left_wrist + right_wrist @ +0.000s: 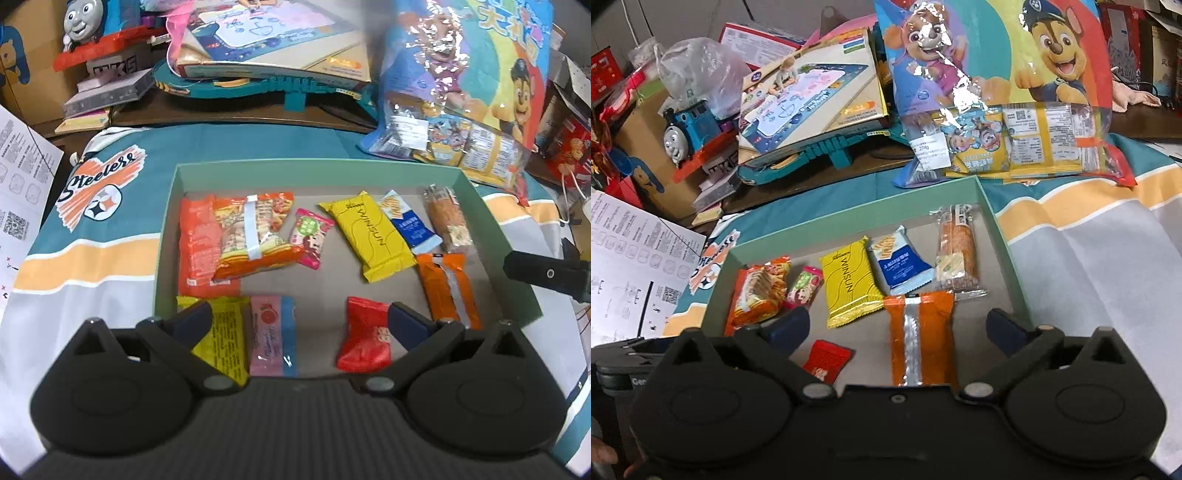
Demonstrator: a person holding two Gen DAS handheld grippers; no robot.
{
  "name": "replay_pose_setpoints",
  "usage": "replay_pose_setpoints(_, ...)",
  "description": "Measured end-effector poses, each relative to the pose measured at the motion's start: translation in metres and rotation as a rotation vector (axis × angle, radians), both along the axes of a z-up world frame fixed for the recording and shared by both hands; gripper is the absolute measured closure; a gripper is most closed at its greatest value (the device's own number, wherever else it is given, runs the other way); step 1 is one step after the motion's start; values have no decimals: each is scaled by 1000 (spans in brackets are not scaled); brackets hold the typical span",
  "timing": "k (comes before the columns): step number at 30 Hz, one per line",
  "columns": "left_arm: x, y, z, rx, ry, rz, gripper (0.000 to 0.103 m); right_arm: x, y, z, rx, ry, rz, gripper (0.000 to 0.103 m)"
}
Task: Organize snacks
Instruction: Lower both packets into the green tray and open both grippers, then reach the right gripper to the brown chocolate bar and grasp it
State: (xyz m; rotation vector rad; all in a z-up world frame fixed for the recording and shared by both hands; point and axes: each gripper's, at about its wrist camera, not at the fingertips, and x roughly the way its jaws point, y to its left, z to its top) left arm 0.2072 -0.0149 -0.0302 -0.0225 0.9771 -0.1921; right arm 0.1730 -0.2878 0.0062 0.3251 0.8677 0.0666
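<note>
A shallow green box [314, 166] holds several snack packets: a yellow WINSUN pack [369, 236], an orange noodle pack [251, 232], a small pink pack [308, 236], a blue-white pack [410, 221], a brown bar [448, 218], an orange pack [448, 291], a red pack [365, 336] and a pink-blue pack [273, 336]. My left gripper [299, 325] is open and empty above the box's near edge. My right gripper [897, 328] is open and empty over the orange pack [919, 339], near the box's right wall [1001, 240].
The box sits on a teal, yellow and white Steelers cloth [92, 206]. A large Paw Patrol snack bag [997, 92] lies behind it. Toy boxes [273, 44], a Thomas train [88, 22] and printed sheets [631, 258] crowd the back and left.
</note>
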Motion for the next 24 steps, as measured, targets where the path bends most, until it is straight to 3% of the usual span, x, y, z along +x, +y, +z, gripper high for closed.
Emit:
replay_pose_setpoints(12,-46,-17,18,-5,-30,-63,0,-54,-10,24,7,-33,6,0)
replay_pose_setpoints(24,-76,-57,-9,17,3,-168,0,-96,-49,-3,45,36,-82,0)
